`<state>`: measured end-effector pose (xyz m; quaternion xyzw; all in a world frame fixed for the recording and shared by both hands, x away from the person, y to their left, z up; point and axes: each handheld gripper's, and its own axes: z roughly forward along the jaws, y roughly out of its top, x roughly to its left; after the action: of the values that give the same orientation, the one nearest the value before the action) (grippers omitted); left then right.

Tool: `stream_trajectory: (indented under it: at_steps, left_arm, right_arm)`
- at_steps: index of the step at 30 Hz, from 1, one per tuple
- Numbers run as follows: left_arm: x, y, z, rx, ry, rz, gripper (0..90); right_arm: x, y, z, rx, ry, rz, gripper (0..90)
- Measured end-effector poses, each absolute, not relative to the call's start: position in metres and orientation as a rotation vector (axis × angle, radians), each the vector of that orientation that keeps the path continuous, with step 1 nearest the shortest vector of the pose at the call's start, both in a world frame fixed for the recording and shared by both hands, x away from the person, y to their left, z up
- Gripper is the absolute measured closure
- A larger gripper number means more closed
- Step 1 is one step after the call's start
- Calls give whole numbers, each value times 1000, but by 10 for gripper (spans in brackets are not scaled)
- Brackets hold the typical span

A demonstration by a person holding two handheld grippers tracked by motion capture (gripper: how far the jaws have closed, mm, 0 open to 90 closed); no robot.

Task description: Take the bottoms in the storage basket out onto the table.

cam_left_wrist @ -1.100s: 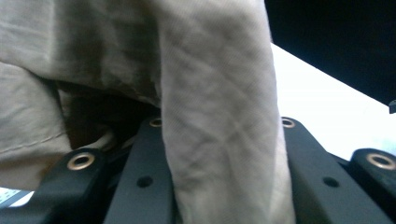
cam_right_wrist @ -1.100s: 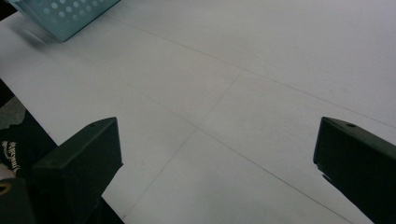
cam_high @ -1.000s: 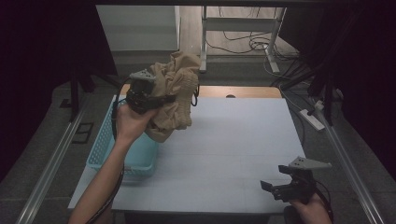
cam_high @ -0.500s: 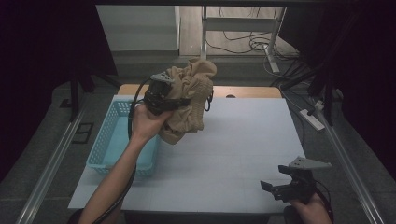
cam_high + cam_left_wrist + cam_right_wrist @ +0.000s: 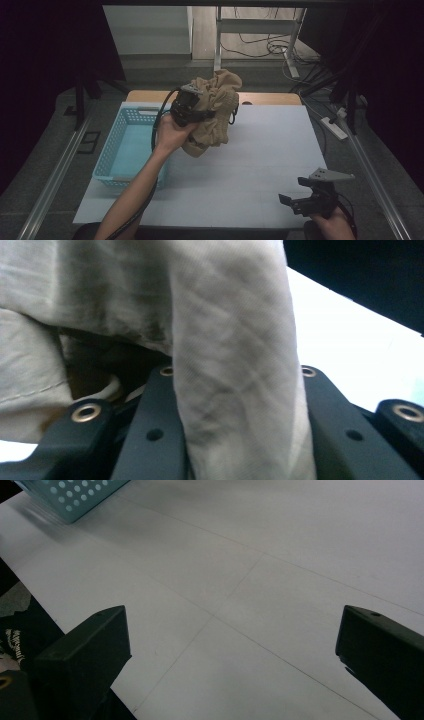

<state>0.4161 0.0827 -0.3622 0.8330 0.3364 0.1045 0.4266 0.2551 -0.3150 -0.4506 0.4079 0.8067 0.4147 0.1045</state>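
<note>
Black fingers (image 5: 155, 435) with brass-ringed screw holes; grey three-cornered plate (image 5: 331, 175).

The high view looks forward and down from above the person's side, taking in the whole table (image 5: 260, 165). The left gripper view sits pressed close against the beige cloth (image 5: 230, 365) between its own jaws, a strip of table beyond. The right gripper view looks low across the table (image 5: 280, 580) from its near edge; ahead and to the left is the blue basket (image 5: 75, 495), shared with the high view (image 5: 127, 145).

The right gripper (image 5: 232, 655) hangs wide apart above the white table (image 5: 280, 545), a blue basket (image 5: 75, 495) beyond.
</note>
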Motion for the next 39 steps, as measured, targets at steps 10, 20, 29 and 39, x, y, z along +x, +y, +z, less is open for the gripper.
stream_trajectory:
  at_steps: [10,20,29,39]
  left_arm:
    - [421,66,-375,2106,821,245,723]
    - [427,51,-390,2129,815,223,722]
    - [434,39,-405,2151,829,206,719]
    - [440,34,-426,2170,870,192,716]
  right_arm:
    - [255,-315,-451,1196,2384,1215,10]
    - [255,-315,-451,1194,2388,1216,11]
    - [255,-315,-451,1188,2391,1220,11]
    - [255,-314,-451,1185,2389,1218,11]
